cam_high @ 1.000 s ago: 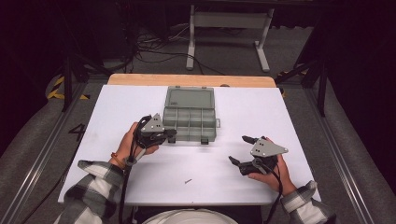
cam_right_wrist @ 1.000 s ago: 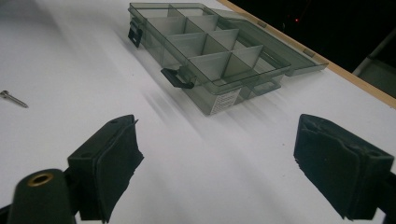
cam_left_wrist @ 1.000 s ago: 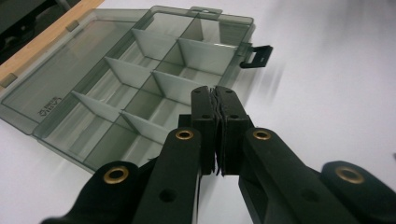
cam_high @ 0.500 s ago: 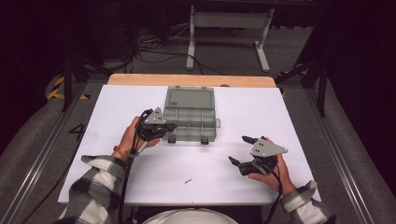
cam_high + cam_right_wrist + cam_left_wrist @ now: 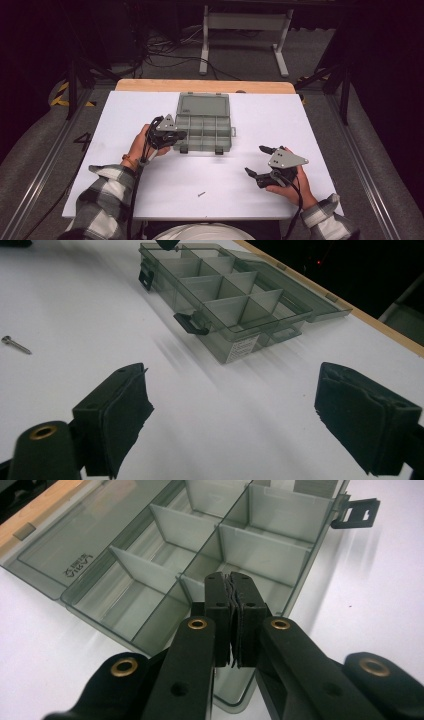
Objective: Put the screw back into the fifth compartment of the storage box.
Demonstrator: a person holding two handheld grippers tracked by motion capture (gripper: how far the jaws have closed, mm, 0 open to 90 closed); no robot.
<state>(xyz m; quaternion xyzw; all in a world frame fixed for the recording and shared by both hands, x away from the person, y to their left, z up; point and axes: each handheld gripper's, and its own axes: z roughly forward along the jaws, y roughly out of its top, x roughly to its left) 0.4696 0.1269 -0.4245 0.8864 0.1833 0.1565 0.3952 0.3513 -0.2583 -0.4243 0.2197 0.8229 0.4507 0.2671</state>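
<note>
A grey translucent compartment box is seen at the centre of the high view, lying flat on the white table. Its lid is folded fully open toward the far edge. Its divided compartments are empty, and two dark latches hang at the near side.

A "4", seemingly, marks the floor.

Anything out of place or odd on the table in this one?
One small screw lies loose on the white table, apart from the open organizer box, whose visible compartments look empty. Nothing looks spilled or damaged.
</note>
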